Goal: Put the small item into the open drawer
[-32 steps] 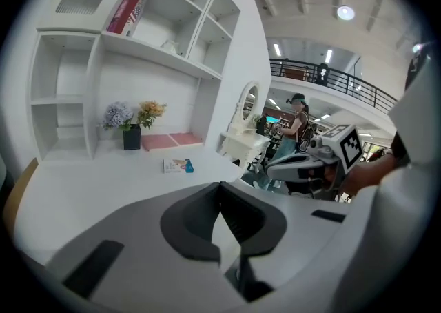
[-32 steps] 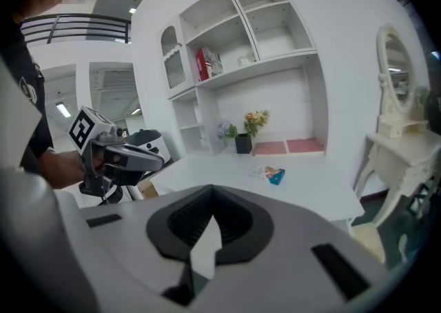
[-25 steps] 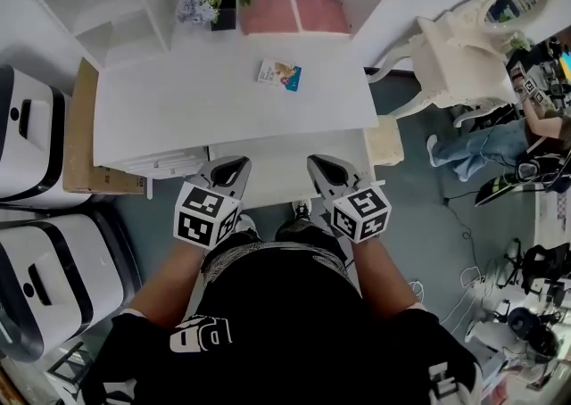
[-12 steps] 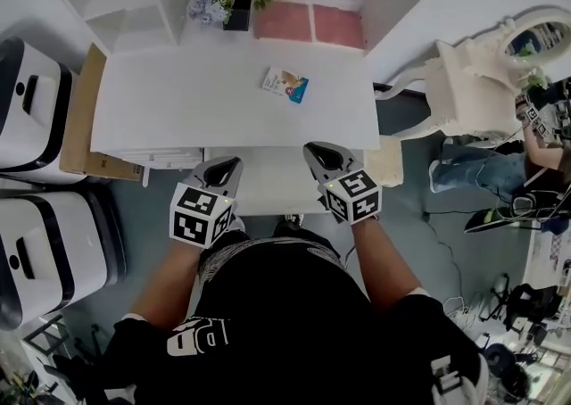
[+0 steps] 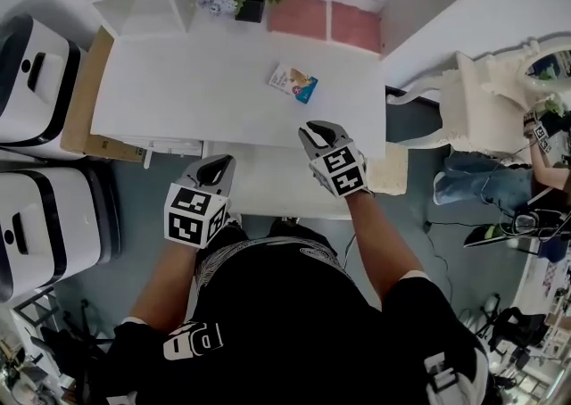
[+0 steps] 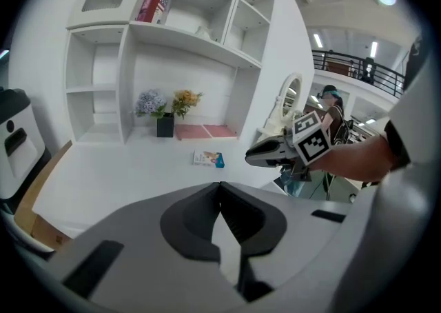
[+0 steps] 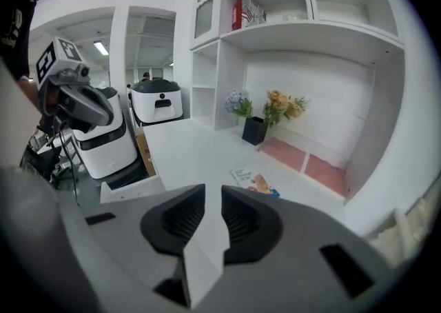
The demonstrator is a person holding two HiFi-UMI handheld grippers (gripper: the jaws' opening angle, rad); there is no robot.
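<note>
**Head view.** A small flat packet, white with a blue edge and a printed picture [image 5: 293, 82], lies on the white desk top [image 5: 178, 82], right of centre. It is apart from both tools. A white open drawer [image 5: 268, 185] juts from the desk front between the 2 grippers and looks empty. The right gripper [image 5: 318, 134] is over the desk's front edge, aimed at the packet. The left gripper [image 5: 217, 168] hangs by the drawer's left corner.

**Left gripper view.** The jaws meet at the tips with nothing in them. The packet [image 6: 208, 159] sits well ahead.

**Right gripper view.** The jaws stand narrowly apart and have just been opening. There is nothing between them. The packet [image 7: 253, 180] is beyond the tips, not reached.

**Judgement.** This is the reach for the pick-up, step 1 of 2. The next move likely needs a wider opening, then a descent onto the packet. It lies flat and thin, so catching 1 edge looks like the hard part.
</note>
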